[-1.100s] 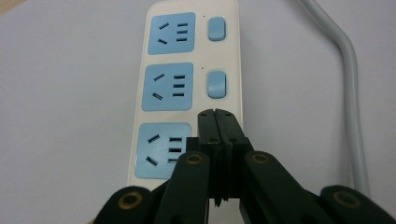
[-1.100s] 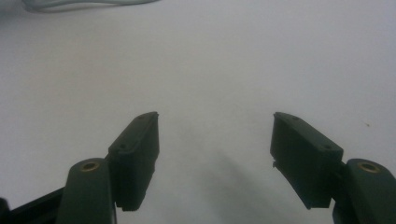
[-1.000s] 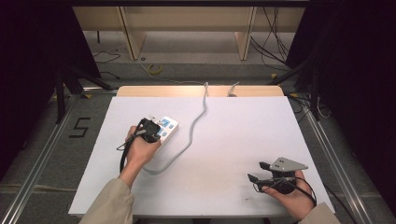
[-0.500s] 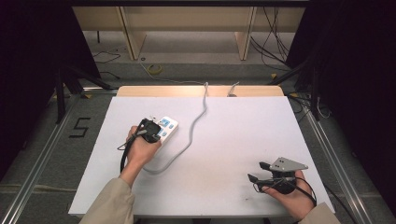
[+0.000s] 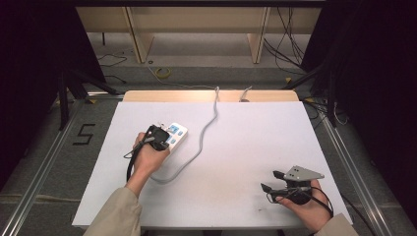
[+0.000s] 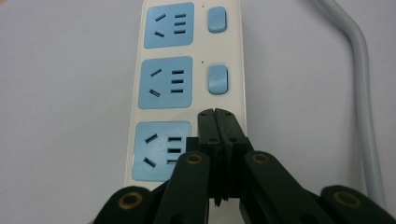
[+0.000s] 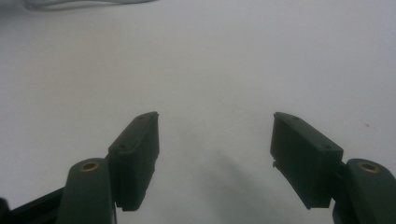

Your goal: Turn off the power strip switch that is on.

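Observation:
A white power strip (image 5: 176,133) with three blue sockets lies at the table's left middle. In the left gripper view the power strip (image 6: 198,51) shows two blue rocker switches (image 6: 217,79) beside the upper sockets. My left gripper (image 6: 217,114) is shut, and its closed tips sit over the strip beside the nearest socket (image 6: 161,151), hiding the spot where a third switch would be. From above, the left gripper (image 5: 158,135) rests at the strip's near end. My right gripper (image 5: 269,181) stands open low over bare table at the front right, and the right gripper (image 7: 215,135) holds nothing.
The strip's grey cable (image 5: 206,130) curves from near my left hand up to the table's far edge, and the cable (image 6: 362,93) runs along the strip's right. The white table (image 5: 246,147) has dark floor and a metal rail on each side.

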Demonstrator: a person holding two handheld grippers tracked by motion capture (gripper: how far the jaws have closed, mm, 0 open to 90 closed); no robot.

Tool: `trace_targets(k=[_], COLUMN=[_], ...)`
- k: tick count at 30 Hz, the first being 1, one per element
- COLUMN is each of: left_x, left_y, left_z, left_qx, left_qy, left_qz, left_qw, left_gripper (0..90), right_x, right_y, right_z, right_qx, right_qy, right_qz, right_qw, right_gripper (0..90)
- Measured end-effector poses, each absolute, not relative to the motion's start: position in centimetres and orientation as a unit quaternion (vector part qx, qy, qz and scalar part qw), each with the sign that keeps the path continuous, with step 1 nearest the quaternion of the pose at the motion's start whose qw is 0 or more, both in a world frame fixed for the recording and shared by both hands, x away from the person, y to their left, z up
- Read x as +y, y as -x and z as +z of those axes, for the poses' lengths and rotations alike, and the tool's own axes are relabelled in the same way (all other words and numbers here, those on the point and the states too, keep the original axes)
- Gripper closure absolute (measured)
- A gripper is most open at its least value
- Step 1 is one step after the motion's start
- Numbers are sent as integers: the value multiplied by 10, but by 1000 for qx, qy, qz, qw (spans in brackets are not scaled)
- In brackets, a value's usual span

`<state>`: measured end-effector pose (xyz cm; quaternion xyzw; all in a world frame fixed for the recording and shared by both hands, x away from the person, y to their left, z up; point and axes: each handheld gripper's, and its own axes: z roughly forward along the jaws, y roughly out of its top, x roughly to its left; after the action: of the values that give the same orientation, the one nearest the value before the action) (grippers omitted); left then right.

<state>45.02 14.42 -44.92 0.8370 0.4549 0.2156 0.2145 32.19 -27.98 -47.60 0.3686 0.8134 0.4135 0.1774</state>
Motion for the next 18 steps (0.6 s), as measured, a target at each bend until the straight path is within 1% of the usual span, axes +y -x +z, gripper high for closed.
trace_targets(k=[5, 18], left_x=[141, 141], left_y=[-449, -448], left_z=[-449, -450], left_qx=[449, 445], left_qy=[-841, -842], left_qz=[225, 227], left_qw=[203, 205], left_gripper=[896, 897], right_x=[-280, -280], right_y=[-322, -322], right_z=[-476, -476], right_qx=[814, 814], right_qy=[-369, -368], right_qz=[413, 413], right_qw=[177, 178], right_gripper=[337, 337])
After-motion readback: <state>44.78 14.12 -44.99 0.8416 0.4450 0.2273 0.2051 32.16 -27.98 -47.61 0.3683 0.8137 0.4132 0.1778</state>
